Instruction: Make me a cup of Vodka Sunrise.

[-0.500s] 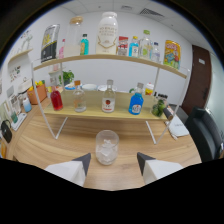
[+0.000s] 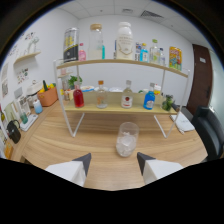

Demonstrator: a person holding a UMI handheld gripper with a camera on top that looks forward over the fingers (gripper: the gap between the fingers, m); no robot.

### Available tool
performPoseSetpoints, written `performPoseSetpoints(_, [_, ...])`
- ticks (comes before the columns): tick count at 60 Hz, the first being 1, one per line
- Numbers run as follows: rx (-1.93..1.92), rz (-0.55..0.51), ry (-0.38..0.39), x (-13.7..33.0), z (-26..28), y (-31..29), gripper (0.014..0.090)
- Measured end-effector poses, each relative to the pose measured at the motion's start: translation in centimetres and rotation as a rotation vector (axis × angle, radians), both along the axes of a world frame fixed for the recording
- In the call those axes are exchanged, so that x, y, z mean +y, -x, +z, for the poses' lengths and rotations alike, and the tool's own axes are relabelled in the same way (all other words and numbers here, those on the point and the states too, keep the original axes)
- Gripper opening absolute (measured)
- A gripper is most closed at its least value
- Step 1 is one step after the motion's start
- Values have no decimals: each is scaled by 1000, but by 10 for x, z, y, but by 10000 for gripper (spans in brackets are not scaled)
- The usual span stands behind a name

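Spread tongs [image 2: 113, 161] face a glass [image 2: 126, 139] below the bottle shelf [image 2: 120, 108]

Clear glass [image 2: 126, 139] with ice, upright on wooden table, below shelf

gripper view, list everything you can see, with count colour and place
glass: 1, clear, holding ice, on the wooden table just ahead of the claw
shelf rack: 1, white frame with wooden boards, two levels, on the table beyond the glass
lower shelf bottles: 4, red, clear with orange cap, clear with red label, blue
upper shelf: several bottles and cartons, mixed colours, count unclear
orange pot: 1, on the table beside the rack
door: 1, dark brown, in the far wall
claw: 1, white fingers, open, nothing between them
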State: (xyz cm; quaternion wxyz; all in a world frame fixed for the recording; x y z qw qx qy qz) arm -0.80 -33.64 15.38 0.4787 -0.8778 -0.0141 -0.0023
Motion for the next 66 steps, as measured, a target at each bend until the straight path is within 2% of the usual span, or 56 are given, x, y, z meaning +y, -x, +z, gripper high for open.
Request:
performPoseSetpoints(9, [68,55,-79,19,15,61,861])
performPoseSetpoints(23, [87,41,-225,104,44,116,865])
performPoseSetpoints(37, [59,14,-268,177,48,132,814])
performPoseSetpoints(48, [32,-5,-258,210,39,133,682])
performPoseSetpoints(62, [-3,11,-263,226,39,132,370])
performPoseSetpoints(66, [-3,12,-259,226,39,132,365])
